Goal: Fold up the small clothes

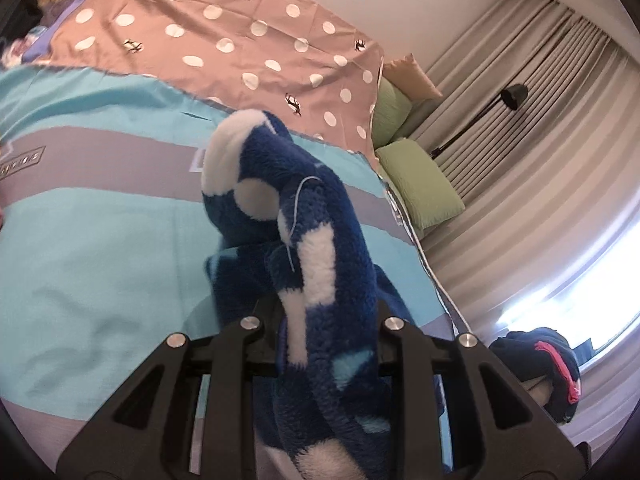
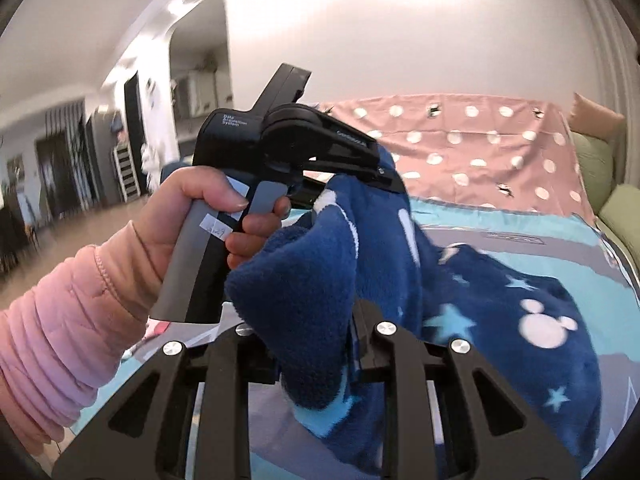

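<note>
A small blue fleece garment [image 1: 316,264] with white spots and pale blue stars is lifted above the bed. My left gripper [image 1: 320,316] is shut on a bunched fold of it, and the fleece hides the fingertips. My right gripper [image 2: 316,336] is shut on another edge of the same garment [image 2: 500,304], which trails down to the right onto the bed. The left gripper [image 2: 384,174] also shows in the right wrist view, held in a hand with a pink sleeve, clamped on the garment's upper edge.
The bed has a turquoise and grey cover [image 1: 92,232] and a pink dotted sheet [image 1: 224,36] behind it. Green pillows [image 1: 420,184] lie at the far side. A dark garment with pink trim [image 1: 548,364] sits right, near striped curtains [image 1: 540,128] and a black lamp [image 1: 514,94].
</note>
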Available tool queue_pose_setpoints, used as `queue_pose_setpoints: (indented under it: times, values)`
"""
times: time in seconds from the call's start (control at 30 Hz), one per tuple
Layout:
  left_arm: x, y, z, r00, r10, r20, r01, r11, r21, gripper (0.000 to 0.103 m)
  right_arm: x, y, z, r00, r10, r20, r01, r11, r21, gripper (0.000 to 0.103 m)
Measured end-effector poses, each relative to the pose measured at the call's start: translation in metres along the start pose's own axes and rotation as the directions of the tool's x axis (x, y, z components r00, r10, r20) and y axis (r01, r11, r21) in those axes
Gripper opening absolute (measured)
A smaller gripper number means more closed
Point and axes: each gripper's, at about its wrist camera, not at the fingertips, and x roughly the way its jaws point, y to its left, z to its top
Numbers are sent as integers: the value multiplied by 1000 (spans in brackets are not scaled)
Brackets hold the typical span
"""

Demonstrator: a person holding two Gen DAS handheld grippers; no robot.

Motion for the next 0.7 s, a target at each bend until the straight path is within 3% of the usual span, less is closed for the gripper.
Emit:
queue_pose_setpoints:
  times: [0.23, 0.47, 0.7]
  values:
    - [64, -82, -2, 995, 78, -67, -69, 990, 127, 25, -44, -75, -13, 999, -16, 40, 9, 985, 170, 24]
    - [137, -139, -16, 964, 212, -163, -166, 952, 257, 25, -74, -148, -44, 998, 36, 42, -49, 931, 362, 23]
    - [201, -168, -43, 927, 263, -268, -162, 924, 346, 34, -93, -188, -76, 998, 57, 16, -58, 875, 481, 23]
